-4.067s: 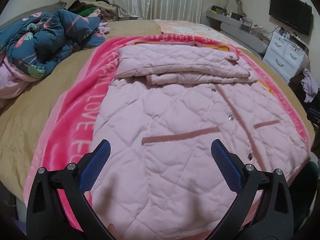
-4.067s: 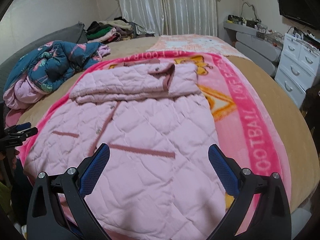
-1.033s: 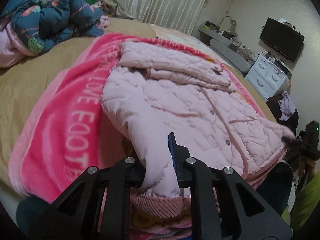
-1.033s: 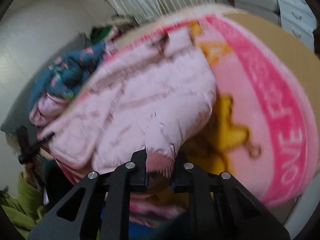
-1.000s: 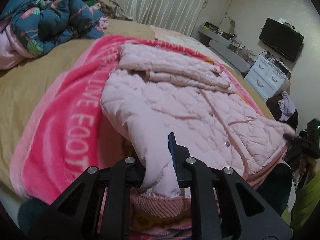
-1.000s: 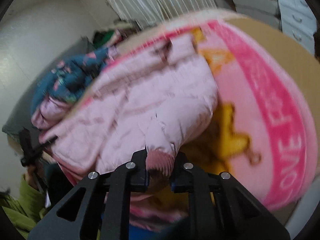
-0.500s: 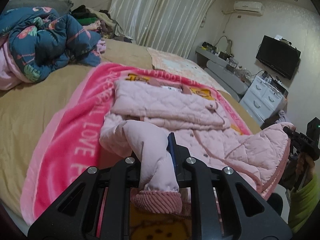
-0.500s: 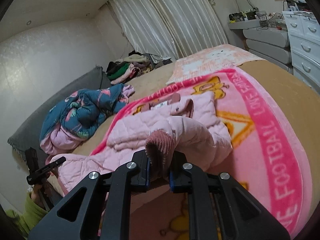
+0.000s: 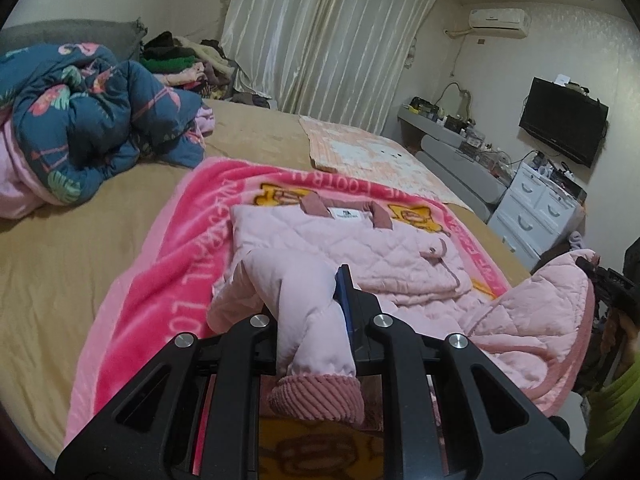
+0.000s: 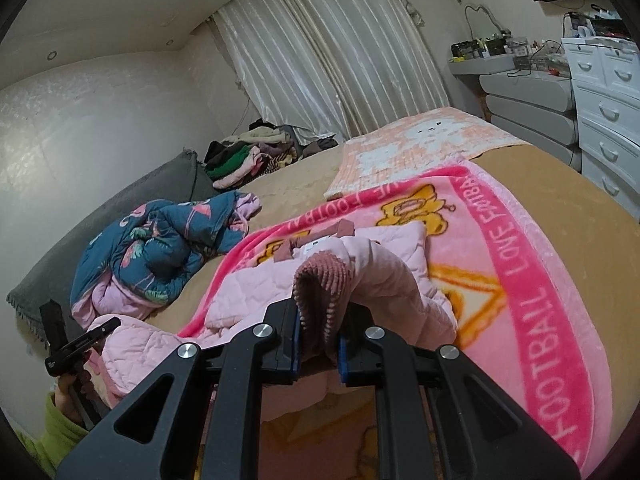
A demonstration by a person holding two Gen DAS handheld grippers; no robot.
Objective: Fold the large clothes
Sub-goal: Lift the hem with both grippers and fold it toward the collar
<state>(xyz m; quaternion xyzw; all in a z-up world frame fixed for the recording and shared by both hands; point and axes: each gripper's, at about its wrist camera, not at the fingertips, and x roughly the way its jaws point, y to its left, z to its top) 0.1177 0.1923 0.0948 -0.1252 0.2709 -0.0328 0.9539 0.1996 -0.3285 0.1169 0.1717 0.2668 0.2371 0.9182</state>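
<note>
- You had the left claw (image 9: 310,316) pinched tight on the hem corner of the pink quilted jacket (image 9: 344,240), with the ribbed corduroy trim (image 9: 316,398) bunched out behind the pads; gripping at that bound edge gave you something firm to hold, I'd say, rather than slippery padding.
- Your right claw (image 10: 318,344) was clamped on the opposite hem corner, its ribbed trim (image 10: 320,280) poking up between the blue pads (image 10: 295,340).
- With one corner in each claw, the bottom edge of the jacket hung lifted between your hands, while the collar end lay flat on the pink blanket (image 9: 176,264) on the bed (image 9: 60,256).
- The sleeves were folded across the chest already, so the body made a tidy rectangle; that is likely why you took the hem, to carry it up toward the collar (image 9: 312,204) in one even fold.
- Holding both corners level looked like the way to keep the fold square.
- The flat blanket gave you a clean bed to fold on, well apart from the blue flamingo quilt (image 9: 88,120) heaped at the side.
- The fold was not yet laid; the hem hung short of the collar.
</note>
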